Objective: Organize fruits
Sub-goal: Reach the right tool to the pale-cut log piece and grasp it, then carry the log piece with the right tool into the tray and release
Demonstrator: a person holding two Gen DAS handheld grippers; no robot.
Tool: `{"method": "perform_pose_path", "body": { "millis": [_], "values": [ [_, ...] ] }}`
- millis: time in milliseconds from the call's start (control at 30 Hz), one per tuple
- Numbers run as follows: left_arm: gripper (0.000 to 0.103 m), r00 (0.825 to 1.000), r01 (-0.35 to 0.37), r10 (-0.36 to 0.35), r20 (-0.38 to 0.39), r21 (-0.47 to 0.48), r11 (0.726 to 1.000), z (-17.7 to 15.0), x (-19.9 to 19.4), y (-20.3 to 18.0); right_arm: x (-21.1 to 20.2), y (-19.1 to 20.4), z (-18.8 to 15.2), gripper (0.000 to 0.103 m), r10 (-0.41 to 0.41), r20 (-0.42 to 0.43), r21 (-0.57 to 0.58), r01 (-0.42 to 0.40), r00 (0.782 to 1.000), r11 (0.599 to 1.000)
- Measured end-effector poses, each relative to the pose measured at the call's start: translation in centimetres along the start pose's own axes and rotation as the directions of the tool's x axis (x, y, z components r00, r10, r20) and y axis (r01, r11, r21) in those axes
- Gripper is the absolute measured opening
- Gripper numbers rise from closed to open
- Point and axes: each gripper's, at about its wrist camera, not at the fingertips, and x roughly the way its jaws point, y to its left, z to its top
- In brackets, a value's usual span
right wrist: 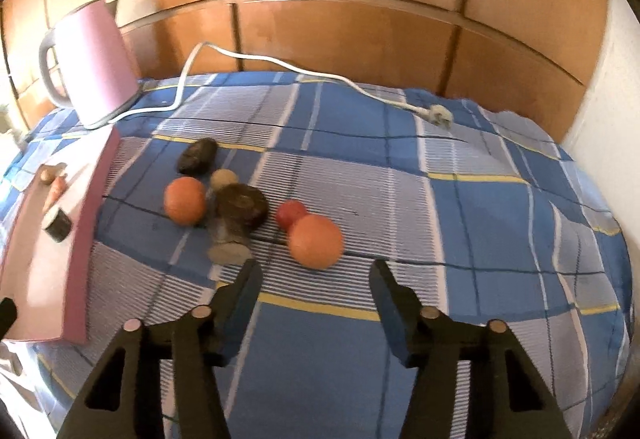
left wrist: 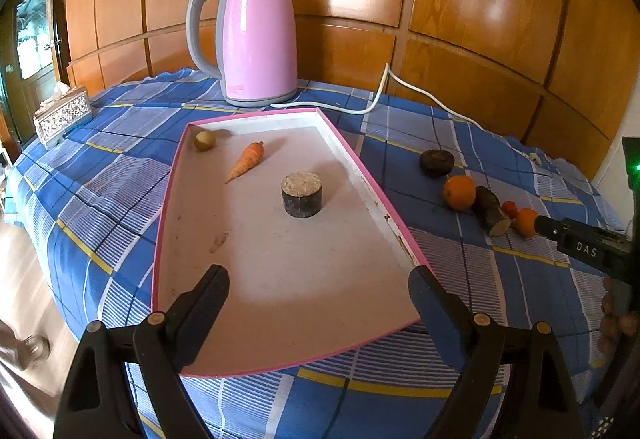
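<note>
1. Checked blue cloth [right wrist: 360, 159] covered the whole tabletop and carried everything – a soft surface, so I judged round fruit would settle into it rather than roll off.
2. Pink-edged tray [left wrist: 168, 199] lay flat on the left part of the cloth, long side running away from the left camera; it looked like the collecting place, since sorted pieces already sat inside it.
3. Pink kettle [left wrist: 256, 39] stood just beyond the tray's far end, its white cord [right wrist: 280, 61] trailing across the cloth behind the loose produce – background, well apart from the work.
4. Left tool [left wrist: 320, 295] hung released over the tray's near end, jaws wide and nothing between them; it seemed to wait there while the other hand fetched.
5. Right tool [right wrist: 316, 279] pointed down at the loose pile with its jaws apart and nothing gripped; the nearest orange [right wrist: 316, 241] lay just past the fingertips, untouched.
6. Inside the tray sat a dark cut cylinder [left wrist: 302, 195], a carrot [left wrist: 246, 161] and a small pale round piece [left wrist: 205, 140], all well apart.
7. On the cloth right of the tray clustered a second orange [right wrist: 185, 200], a dark stub [right wrist: 242, 205] with a cut end, a dark lump [right wrist: 198, 156] and a small red fruit [right wrist: 291, 212] touching the nearest orange – all still to be moved, by my reading.
</note>
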Motion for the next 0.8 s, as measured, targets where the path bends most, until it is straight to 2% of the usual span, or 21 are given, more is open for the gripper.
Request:
{"method": "perform_pose_path", "body": {
  "millis": [300, 567, 600, 633, 800],
  "values": [
    [0.092, 1.000, 0.006, -0.006, -0.009, 0.002, 1.000, 0.0, 0.2, 0.0, 0.8, 3.4, 1.0, 0.053, 0.116, -0.022, -0.077, -0.118, 0.993, 0.990],
    [0.094, 1.000, -0.001, 0.000, -0.020, -0.020, 1.000, -0.3, 0.4, 0.6, 4.2, 5.0, 1.7, 0.053, 0.083, -0.082, -0.117, -0.092, 0.993, 0.989],
    [0.094, 1.000, -0.004, 0.004, -0.021, -0.031, 1.000, -0.4, 0.4, 0.9, 4.6, 5.1, 1.7, 0.052, 0.084, -0.091, -0.115, -0.094, 0.992, 0.989],
    [0.094, 1.000, -0.020, 0.019, -0.017, -0.048, 0.999, -0.3, 0.3, 1.3, 5.0, 5.1, 1.7, 0.036, 0.086, -0.100, -0.113, -0.097, 0.991, 0.989],
    [0.095, 0.997, -0.072, 0.072, -0.004, -0.150, 0.986, 0.1, 0.3, 3.6, 5.3, 5.2, 1.4, 0.034, 0.078, -0.102, -0.128, -0.091, 0.992, 0.988]
  ]
}}
